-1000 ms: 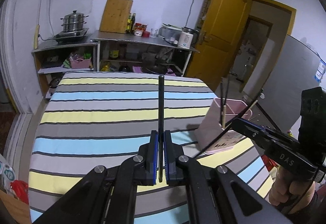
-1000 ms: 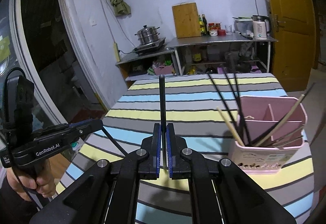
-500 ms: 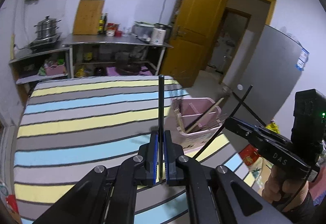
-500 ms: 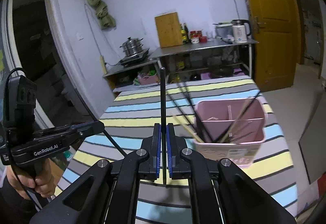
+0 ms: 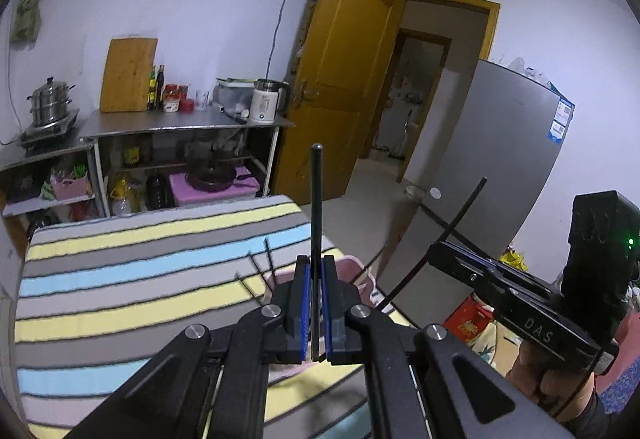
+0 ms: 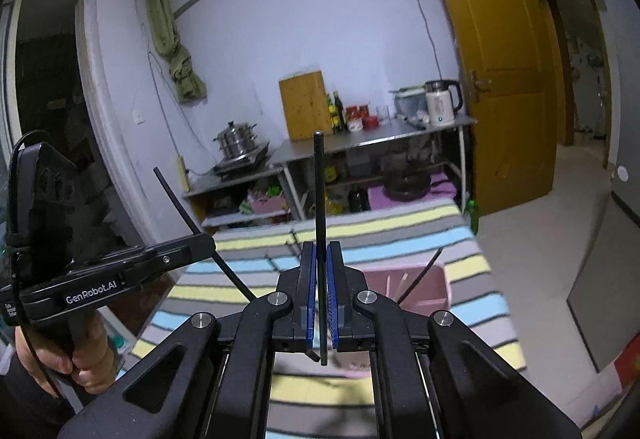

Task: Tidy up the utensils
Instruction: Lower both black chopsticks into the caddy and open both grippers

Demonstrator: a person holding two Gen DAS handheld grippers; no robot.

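Pink holder [image 6: 424,289] near the striped table's [image 6: 460,243] edge; floor [image 6: 560,207] beyond.

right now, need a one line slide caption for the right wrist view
Right hand-held gripper shut on a black chopstick above the pink utensil holder on the striped tablecloth.

The worktop [image 6: 460,235] is covered with a striped cloth [image 5: 120,279] in yellow, grey and light blue. A pink holder [image 6: 434,289] stands on it near the right edge, with several chopsticks [image 6: 420,273] leaning inside.
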